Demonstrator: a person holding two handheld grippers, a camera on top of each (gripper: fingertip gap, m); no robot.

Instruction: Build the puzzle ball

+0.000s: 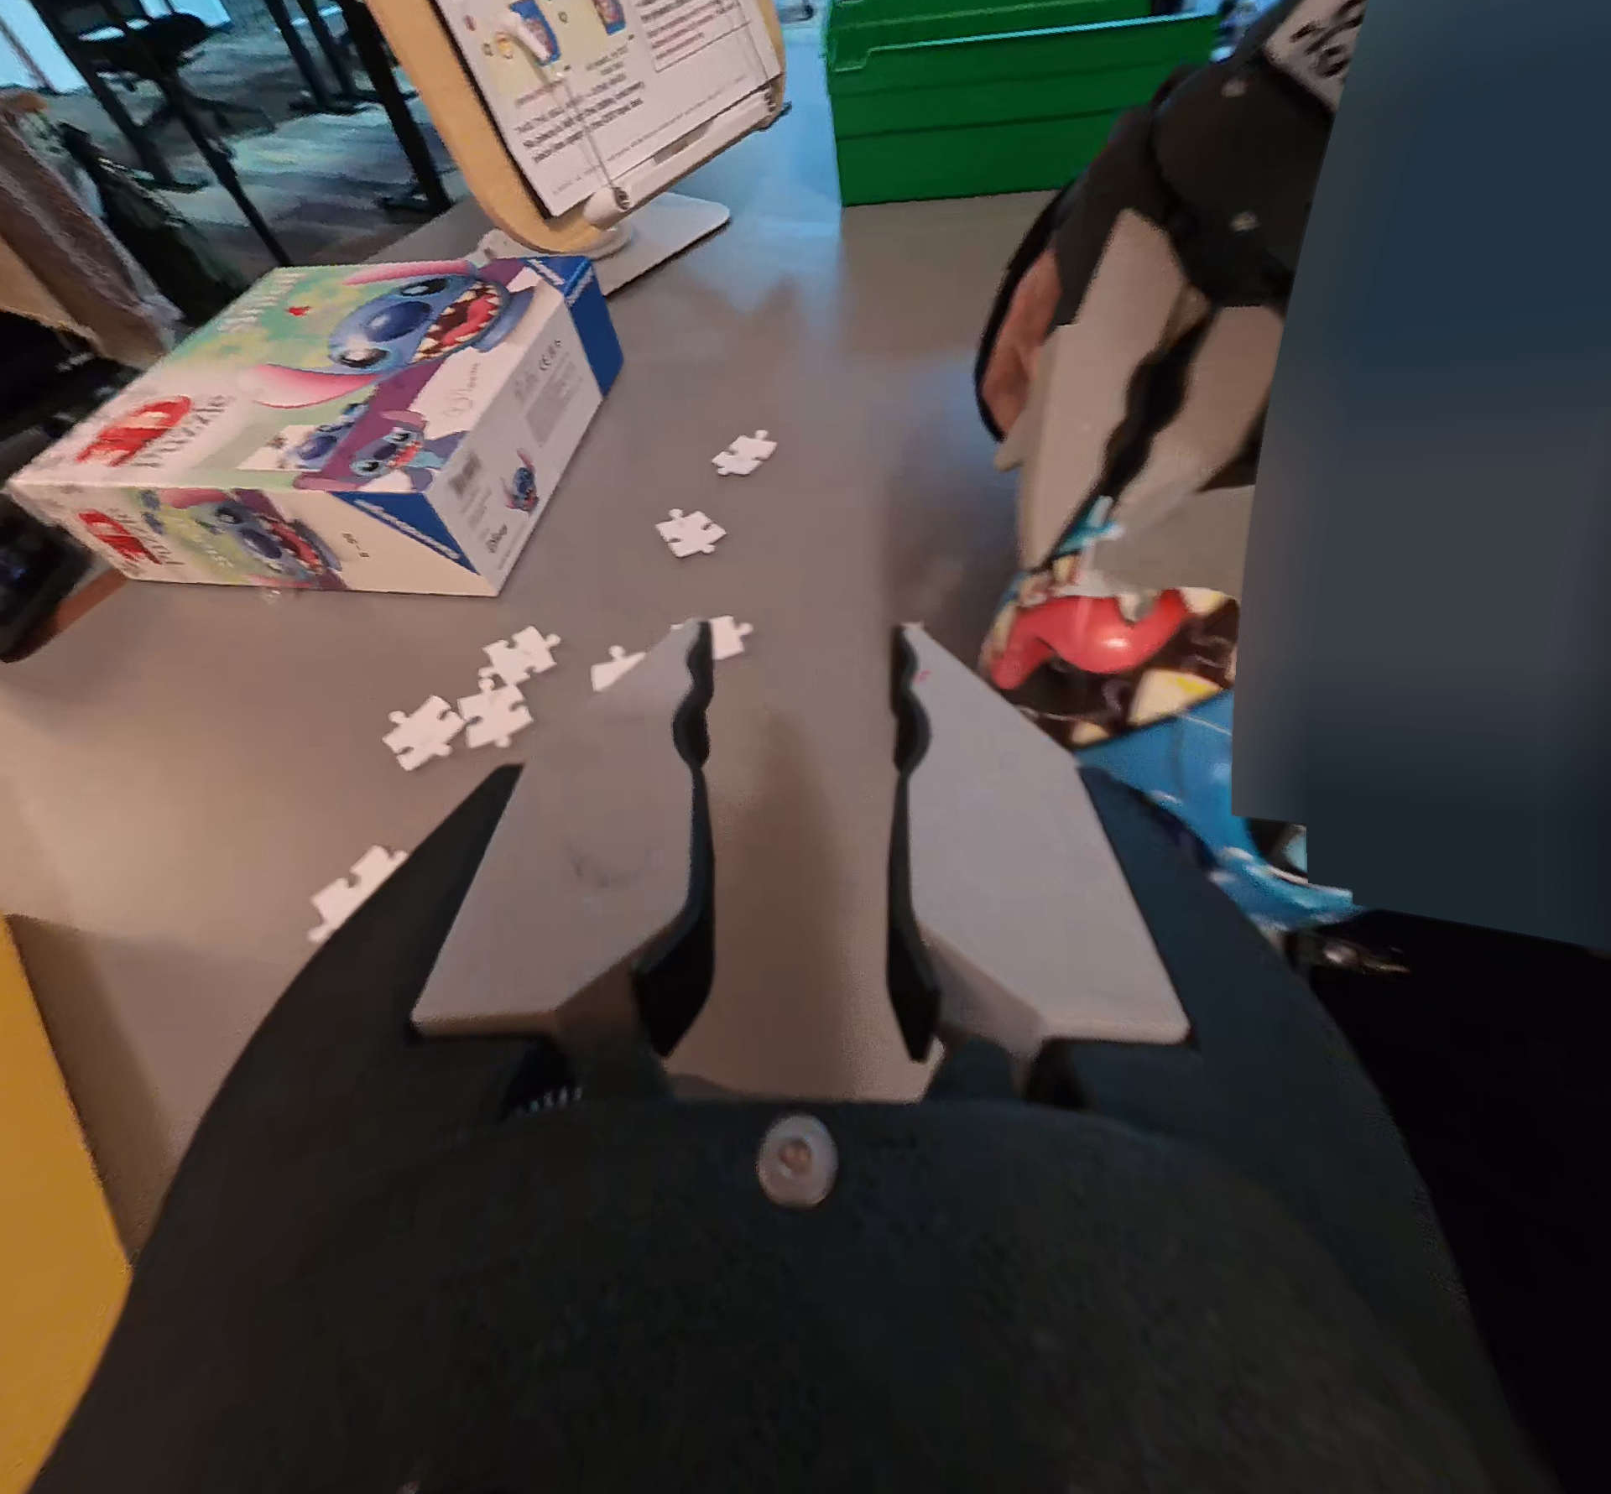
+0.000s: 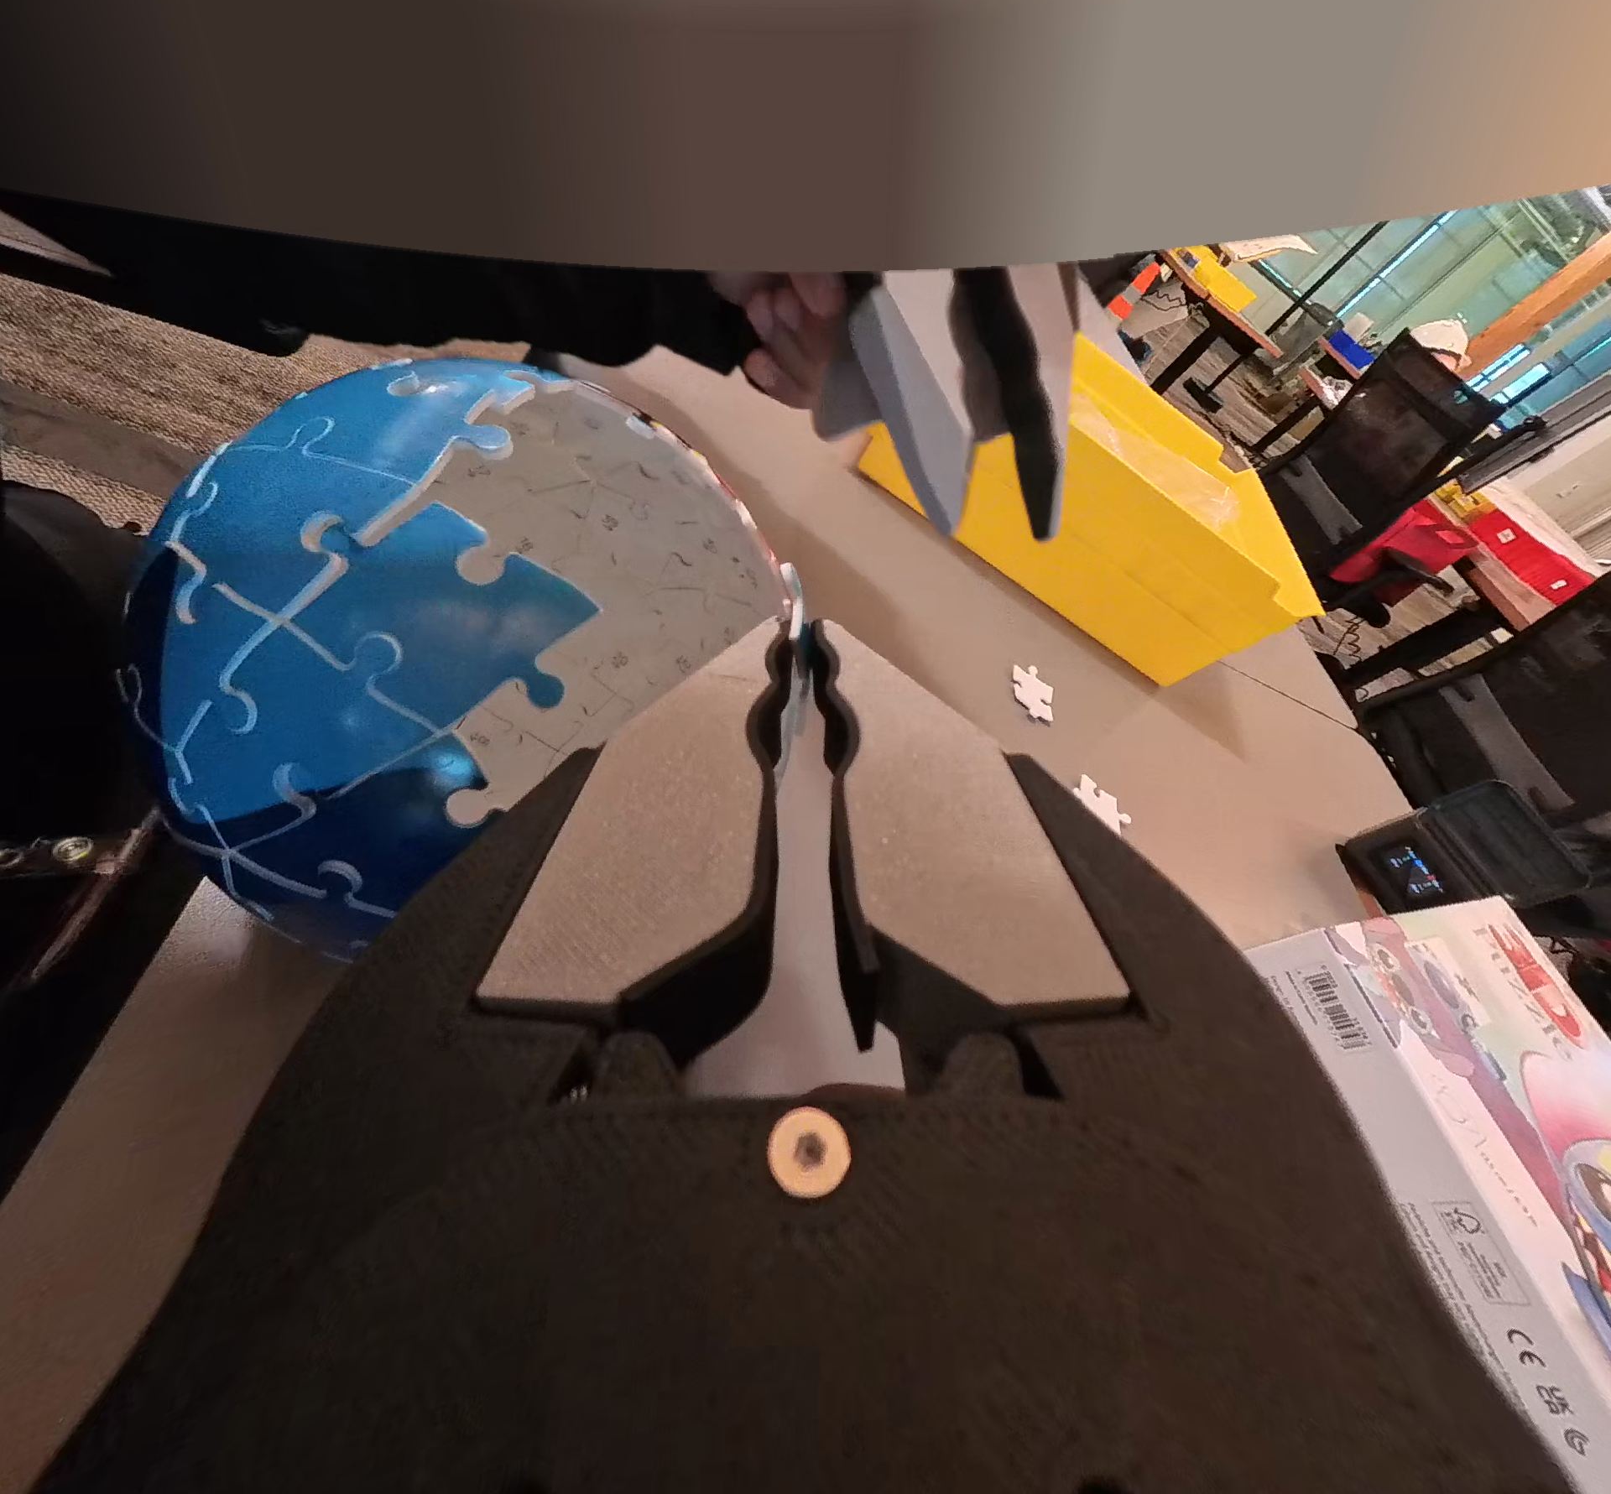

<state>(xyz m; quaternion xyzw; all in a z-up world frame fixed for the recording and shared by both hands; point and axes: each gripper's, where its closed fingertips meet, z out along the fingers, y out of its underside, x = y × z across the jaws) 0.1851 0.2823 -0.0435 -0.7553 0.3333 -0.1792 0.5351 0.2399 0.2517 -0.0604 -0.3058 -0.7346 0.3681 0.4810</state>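
Grey counter (image 1: 802, 424) under office light carried everything. Right tongs (image 2: 806, 650) were pinched on a blue puzzle piece (image 2: 798, 694) at the puzzle ball's (image 2: 349, 650) open rim. Left tongs (image 1: 798, 642) gaped wide, empty. Unsteadied, the ball could roll or the shell buckle under pressure. Loose pieces (image 1: 488, 703) lay at ten o'clock, the printed box (image 1: 349, 441) beyond; its writing stays unquoted.

A grey counter (image 1: 811, 337) fills the near ground. Behind it stand stacked green trays (image 1: 1002, 84); left of those trays, dark-legged desks (image 1: 288, 14) with wooden tops cross a grey floor (office chairs sit farther back). In the right wrist view, yellow bins (image 2: 1133, 528) rest on the counter, with windows (image 2: 1430, 258) beyond.
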